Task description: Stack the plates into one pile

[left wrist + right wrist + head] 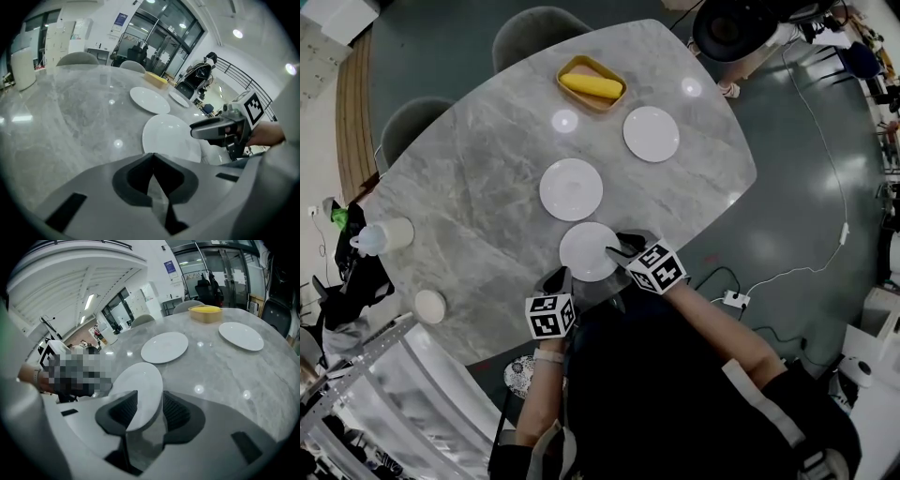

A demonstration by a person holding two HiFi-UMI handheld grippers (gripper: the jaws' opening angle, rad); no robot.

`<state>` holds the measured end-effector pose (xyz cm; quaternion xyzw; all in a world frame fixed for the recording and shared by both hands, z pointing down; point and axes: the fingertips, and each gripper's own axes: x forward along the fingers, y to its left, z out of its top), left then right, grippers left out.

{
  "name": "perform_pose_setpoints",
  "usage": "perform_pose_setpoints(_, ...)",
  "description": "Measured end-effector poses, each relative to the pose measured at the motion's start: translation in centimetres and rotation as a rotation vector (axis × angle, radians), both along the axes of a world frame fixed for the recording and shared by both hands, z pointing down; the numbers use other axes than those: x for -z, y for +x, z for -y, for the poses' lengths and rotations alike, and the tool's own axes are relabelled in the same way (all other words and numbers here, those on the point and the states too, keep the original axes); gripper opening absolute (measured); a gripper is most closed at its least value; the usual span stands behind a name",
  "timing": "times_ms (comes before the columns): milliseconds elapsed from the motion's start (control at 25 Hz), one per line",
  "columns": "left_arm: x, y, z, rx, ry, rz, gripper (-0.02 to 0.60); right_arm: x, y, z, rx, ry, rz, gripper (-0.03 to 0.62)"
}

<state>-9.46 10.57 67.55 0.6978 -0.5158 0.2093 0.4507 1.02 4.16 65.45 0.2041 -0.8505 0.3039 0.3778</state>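
Three white plates lie apart on the grey marble table (487, 178): a far one (652, 133), a middle one (571, 188) and a near one (589, 251) by the front edge. My right gripper (622, 249) stands open at the near plate's right rim. In the right gripper view that rim (138, 387) sits between the spread jaws of the right gripper (150, 394), with a gap on the right side. My left gripper (557, 277) hovers just left of the near plate (171, 138). The left gripper (153, 157) is shut, its tips meeting on nothing.
A yellow tray (592, 84) with a yellow item stands at the table's far side. A white jug (389, 234) and a small round dish (429, 306) sit at the left end. Two grey chairs (539, 28) stand behind the table. A power strip (736, 300) lies on the floor.
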Motion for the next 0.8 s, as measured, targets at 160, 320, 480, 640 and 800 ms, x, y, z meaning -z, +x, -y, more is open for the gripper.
perform_pose_setpoints(160,-0.7,-0.2,0.2,0.003,-0.015,0.000,0.009,-0.4,-0.7,-0.2,0.016,-0.017,0.002,0.161)
perform_pose_setpoints(320,-0.7,-0.2,0.2,0.007,-0.008,-0.013,0.009,-0.3,-0.9,-0.5,0.020,-0.029,0.016,0.145)
perform_pose_setpoints(480,-0.6,-0.1,0.1,-0.004,-0.024,-0.011,0.009,0.1,-1.0,-0.3,-0.010,-0.054,0.059,0.102)
perform_pose_setpoints(640,0.0,-0.2,-0.3,-0.012,-0.036,0.005,0.009,1.0,-1.5,0.2,-0.042,-0.093,0.132,0.067)
perform_pose_setpoints(800,1.0,-0.1,-0.5,-0.015,-0.020,0.011,0.009,1.7,-2.0,0.8,-0.073,-0.132,0.192,0.046)
